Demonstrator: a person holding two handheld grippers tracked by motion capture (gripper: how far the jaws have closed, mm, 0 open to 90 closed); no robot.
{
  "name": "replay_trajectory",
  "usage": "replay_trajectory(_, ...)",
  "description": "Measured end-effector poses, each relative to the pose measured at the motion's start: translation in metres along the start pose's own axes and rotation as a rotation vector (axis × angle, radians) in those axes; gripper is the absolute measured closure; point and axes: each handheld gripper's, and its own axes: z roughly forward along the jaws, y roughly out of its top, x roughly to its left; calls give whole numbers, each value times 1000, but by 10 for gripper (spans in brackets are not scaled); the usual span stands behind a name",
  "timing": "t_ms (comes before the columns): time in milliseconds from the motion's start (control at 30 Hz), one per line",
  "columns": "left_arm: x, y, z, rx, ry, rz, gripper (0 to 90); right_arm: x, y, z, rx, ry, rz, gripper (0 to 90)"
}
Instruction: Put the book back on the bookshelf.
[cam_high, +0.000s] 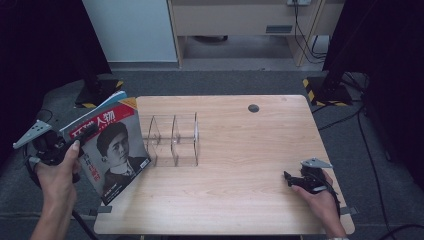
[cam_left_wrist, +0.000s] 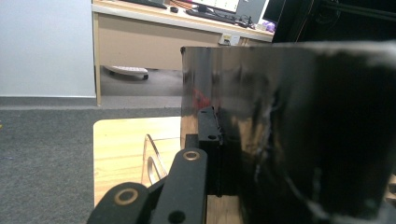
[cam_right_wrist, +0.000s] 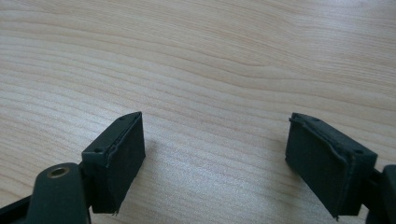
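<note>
I am holding a magazine (cam_high: 111, 150) in my left gripper (cam_high: 86, 134), jaws clamped tight on its upper edge, so that it is hanging tilted over the left front corner of the wooden table (cam_high: 240, 190), just beside the clear acrylic divider rack (cam_high: 172, 139). In the left gripper view the glossy black back cover (cam_left_wrist: 289, 135) is pressing flat against my inner pad. My right gripper (cam_high: 296, 181) is resting on the table near the right front edge, jaws spread wide with nothing between them. The risk I am weighing: the magazine is limp and pinched at one spot only, so it may sag or fan open and catch a partition instead of entering a slot. A hard nudge could also push the light rack across the table, since my right gripper is well apart from it and not bracing it.
</note>
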Motion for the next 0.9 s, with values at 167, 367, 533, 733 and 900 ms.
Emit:
replay_trajectory(167,0,0,3,2,6,3,863,0,0,0,-1,0,-3,200)
replay_trajectory(367,2,2,7,-5,9,-2,863,0,0,0,0,1,-4,200)
replay_trajectory(533,1,7,10,-11,10,5,863,0,0,0,0,0,-1,200)
replay_trajectory(733,1,9,15,-14,16,8,863,0,0,0,0,0,-6,200)
replay_trajectory(900,3,9,18,-19,21,1,863,0,0,0,0,0,-4,200)
